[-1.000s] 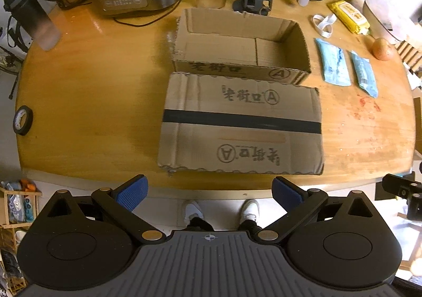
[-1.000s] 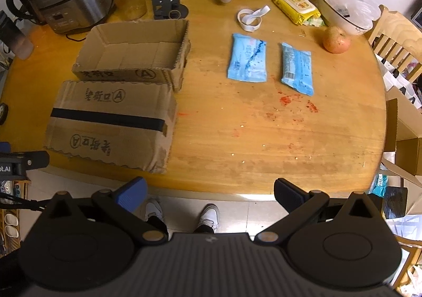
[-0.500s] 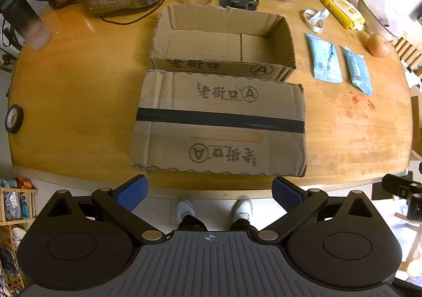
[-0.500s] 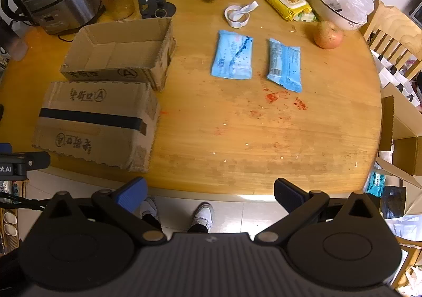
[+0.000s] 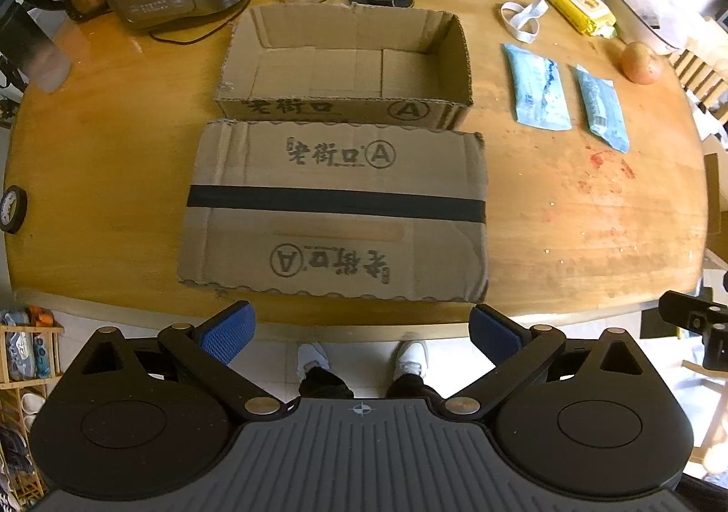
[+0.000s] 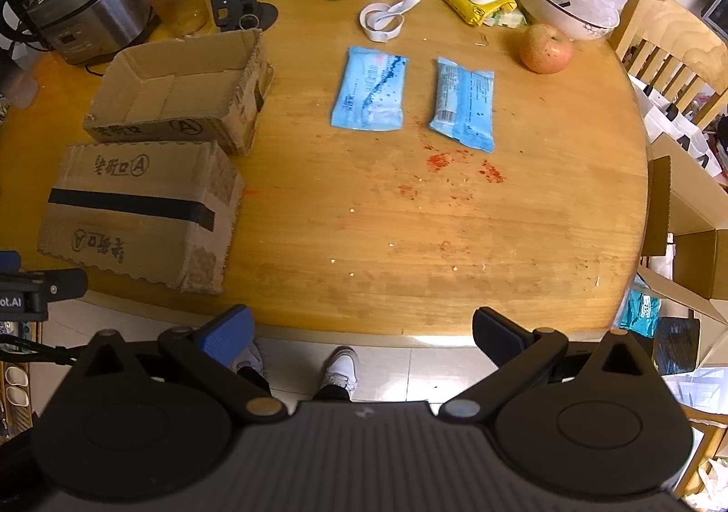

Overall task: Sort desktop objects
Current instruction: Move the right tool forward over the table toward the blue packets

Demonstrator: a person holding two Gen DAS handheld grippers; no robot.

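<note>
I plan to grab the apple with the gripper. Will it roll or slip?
The apple looks round, so a nudge would probably roll it. Its skin appears smooth, so the fingers may slip unless they close across the middle. It is probably firm and fairly heavy for its size.

I see my left hand-held gripper point(image 5: 361, 332) with its two blue-padded fingers point(image 5: 227, 330) spread wide, nothing between them, hanging just off the near edge of the round wooden tabletop point(image 5: 113, 139). My right hand-held gripper point(image 6: 364, 332) is likewise spread and empty, off that same edge. White-shoed feet point(image 6: 341, 368) stand below.
</note>
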